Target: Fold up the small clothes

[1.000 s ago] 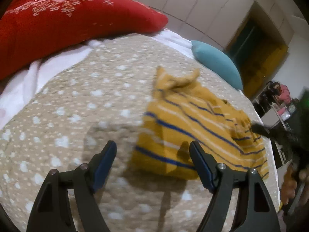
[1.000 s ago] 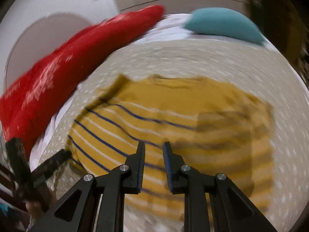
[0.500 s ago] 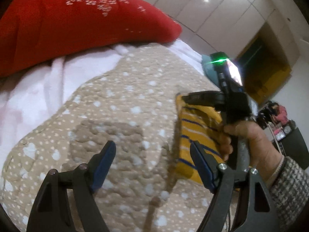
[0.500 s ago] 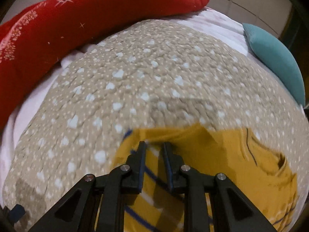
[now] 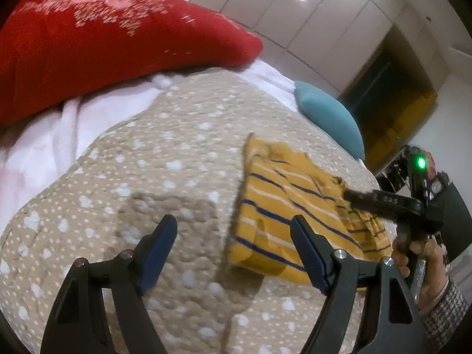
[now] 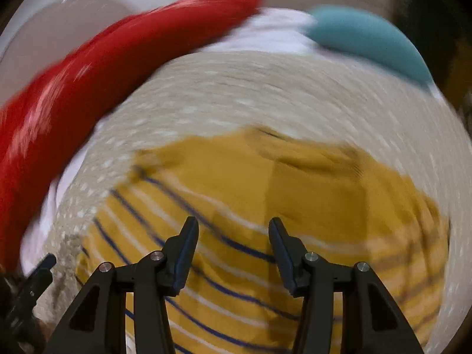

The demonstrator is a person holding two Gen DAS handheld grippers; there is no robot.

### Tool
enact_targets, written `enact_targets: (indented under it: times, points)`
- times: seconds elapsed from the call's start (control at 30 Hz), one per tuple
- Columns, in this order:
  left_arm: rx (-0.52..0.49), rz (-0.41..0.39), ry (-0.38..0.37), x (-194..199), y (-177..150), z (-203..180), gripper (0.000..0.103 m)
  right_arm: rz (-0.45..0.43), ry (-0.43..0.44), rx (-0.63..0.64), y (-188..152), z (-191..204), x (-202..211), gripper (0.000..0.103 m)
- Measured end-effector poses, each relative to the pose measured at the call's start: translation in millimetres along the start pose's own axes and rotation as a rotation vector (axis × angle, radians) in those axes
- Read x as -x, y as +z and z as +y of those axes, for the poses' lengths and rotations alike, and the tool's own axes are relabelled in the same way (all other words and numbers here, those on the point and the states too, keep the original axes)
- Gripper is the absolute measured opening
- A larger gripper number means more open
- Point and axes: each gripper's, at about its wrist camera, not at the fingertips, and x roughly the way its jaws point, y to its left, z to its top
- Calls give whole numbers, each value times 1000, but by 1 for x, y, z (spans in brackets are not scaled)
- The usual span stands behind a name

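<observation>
Right tool (image 6: pixel 233 236) has unclenched since earlier, releasing the folded yellow shirt (image 5: pixel 283 221); left tool (image 5: pixel 233 247) hangs spread, empty. Soft, limp cloth: grip doubled edges.

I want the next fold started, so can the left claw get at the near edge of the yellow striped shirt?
Probably yes: the left claw is open and empty, and the yellow striped shirt lies flat just ahead with its near edge uncovered.

Left wrist view low over bedspread (image 5: pixel 177 159), right wrist view close above, blurred, both sharing striped shirt (image 5: pixel 283 206).
</observation>
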Motion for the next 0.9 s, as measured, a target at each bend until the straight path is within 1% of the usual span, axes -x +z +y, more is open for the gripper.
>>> enact_targets:
  times: [0.07,0.1,0.13,0.17,0.2,0.23,0.27,0.33,0.37,0.47,0.53,0.63,0.7,0.73,0.83,0.9]
  points:
    - [-25,5,-1,-1,-3,-11,78,-9,42,-195,-10,-64,10,54]
    - [-34,7,-3,-2,-4,-15,78,-18,41,-279,-15,-92,13,54]
    - [-45,9,-2,-4,-5,-19,78,-26,19,-362,-20,-123,16,54]
    - [-56,11,1,-5,-6,-22,78,-41,-20,-430,-26,-152,20,52]
    - [-66,13,8,-7,-7,-24,78,-62,-61,-468,-30,-173,25,49]
    - [-74,14,13,-9,-7,-26,78,-79,-104,-489,-32,-189,30,42]
    - [-80,18,19,-10,-8,-27,78,-93,-155,-508,-35,-201,37,45]
    - [-89,28,28,-15,-9,-27,78,-108,-341,-516,-40,-210,50,61]
    - [-90,33,33,-18,-9,-26,78,-117,-364,-506,-42,-210,54,61]
    - [-86,50,49,-23,-10,-25,78,-148,-321,-486,-47,-200,69,61]
    - [-86,52,54,-22,-10,-25,78,-181,-275,-446,-55,-182,83,61]
    - [-92,42,80,-21,-10,-25,78,-211,-216,-322,-64,-130,99,62]
    - [-95,36,97,-20,-10,-24,78,-216,-167,-228,-72,-90,105,63]
    - [-100,30,112,-18,-10,-24,78,-212,-140,-186,-76,-71,104,65]
    - [-127,0,159,-12,-10,-25,78,-184,-77,-53,-103,-14,92,65]
    - [-147,-20,181,-8,-11,-26,78,-175,-82,26,-119,11,83,65]
